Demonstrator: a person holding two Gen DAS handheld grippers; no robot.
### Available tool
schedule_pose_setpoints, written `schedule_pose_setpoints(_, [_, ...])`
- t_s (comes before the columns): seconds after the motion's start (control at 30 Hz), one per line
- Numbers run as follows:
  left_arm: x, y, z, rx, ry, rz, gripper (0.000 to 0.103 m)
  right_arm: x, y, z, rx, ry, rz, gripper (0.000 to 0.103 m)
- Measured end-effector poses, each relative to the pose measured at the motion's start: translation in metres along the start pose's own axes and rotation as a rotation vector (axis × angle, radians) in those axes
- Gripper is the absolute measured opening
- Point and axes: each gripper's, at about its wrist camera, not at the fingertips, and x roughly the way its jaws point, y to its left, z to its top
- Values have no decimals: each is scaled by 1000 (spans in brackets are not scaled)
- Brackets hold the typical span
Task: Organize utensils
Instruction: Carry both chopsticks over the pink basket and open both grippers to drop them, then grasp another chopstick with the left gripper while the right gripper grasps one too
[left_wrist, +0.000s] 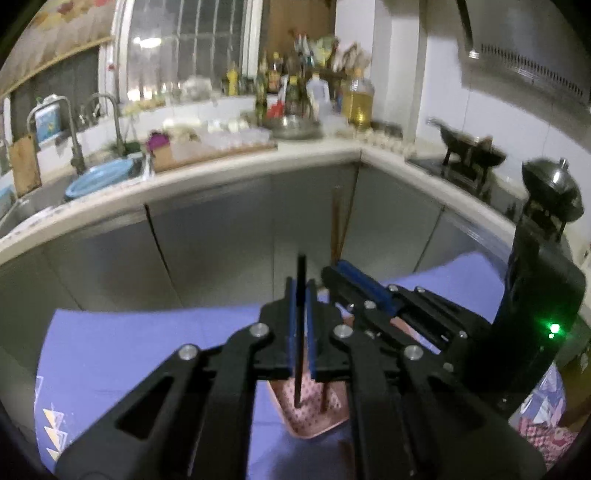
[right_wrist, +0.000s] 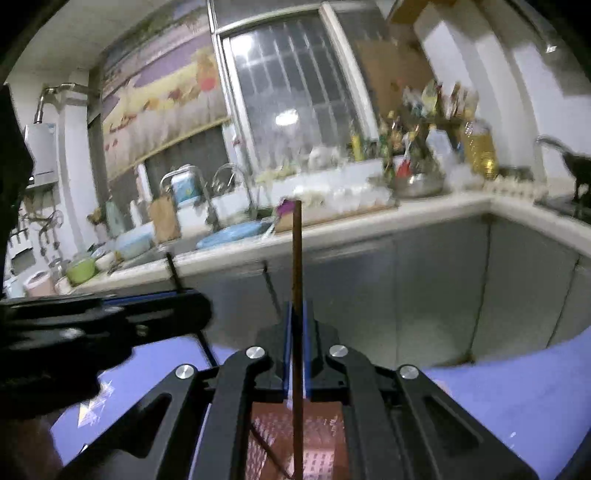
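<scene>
Bench: my purple bench (left_wrist: 147, 350) is down low – behind it runs the kitchen counter (left_wrist: 221, 166) with a sink (right_wrist: 221, 236) and bottles.
Basket: a pink holey basket (left_wrist: 314, 417) sits on the bench, right under my tongs.
Left tongs: my left tongs (left_wrist: 302, 295) have a dark chopstick (left_wrist: 301, 332) standing up between the blue pads. The pads look a tiny bit apart, so I cannot tell if they squeeze it or just let go.
Right tongs: my right tongs (right_wrist: 297, 314) are clenched on a brown chopstick (right_wrist: 296, 295), its bottom end over the basket.
What could go wrong: the dark stick may slip and tip out of the basket if my hold is loose. My two tongs are near each other, so they may bump.
Left view only: the stove, and my right tongs from the side.
Right view only: green and pink bowls by the sink – and another stick lying slanted in the basket.
</scene>
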Motion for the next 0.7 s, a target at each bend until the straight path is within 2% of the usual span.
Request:
schedule_pose_setpoints(0.07, [6, -1, -6, 5, 8, 52, 61, 5, 1, -8, 7, 52, 6, 7])
schedule_pose_setpoints(0.1, [4, 0, -6, 0, -6, 67, 67, 4, 1, -11, 11, 71, -2, 7])
schedule_pose_setpoints(0.2, [-17, 3, -4, -16, -70, 84, 68, -2, 6, -8, -7, 115, -36, 9])
schedule_pose_setpoints(0.27, [-36, 9, 0, -41, -104, 91, 68, -18, 13, -1, -16, 100, -38, 11])
schedule_pose_setpoints(0.33, [-56, 14, 1, -67, -136, 95, 69, -39, 18, 5, -9, 77, -24, 17])
schedule_pose_setpoints(0.37, [-69, 18, -1, -87, -159, 94, 69, -46, 18, 7, -1, 71, -17, 30])
schedule_pose_setpoints(0.4, [-81, 21, -4, -106, -177, 86, 69, -58, 19, 8, 13, 64, -13, 56])
schedule_pose_setpoints(0.47, [-102, 24, -20, -134, -193, 60, 69, -95, 19, 4, 61, 22, -17, 88])
schedule_pose_setpoints(0.5, [-108, 23, -28, -139, -192, 54, 69, -112, 20, -3, 75, 16, -14, 89])
schedule_pose_setpoints(0.57, [-114, 20, -63, -147, -142, 28, 69, -137, 17, -22, 84, 71, 5, 88])
schedule_pose_setpoints(0.6, [-111, 17, -79, -145, -105, 15, 69, -145, 15, -34, 89, 93, -8, 78])
schedule_pose_setpoints(0.63, [-104, 13, -100, -143, -49, -7, 66, -154, 12, -50, 97, 119, -30, 68])
schedule_pose_setpoints(0.67, [-96, 8, -118, -138, 5, -26, 55, -160, 7, -75, 107, 180, -67, 44])
schedule_pose_setpoints(0.7, [-87, 2, -133, -129, 56, -45, 50, -163, 3, -95, 117, 237, -94, 26])
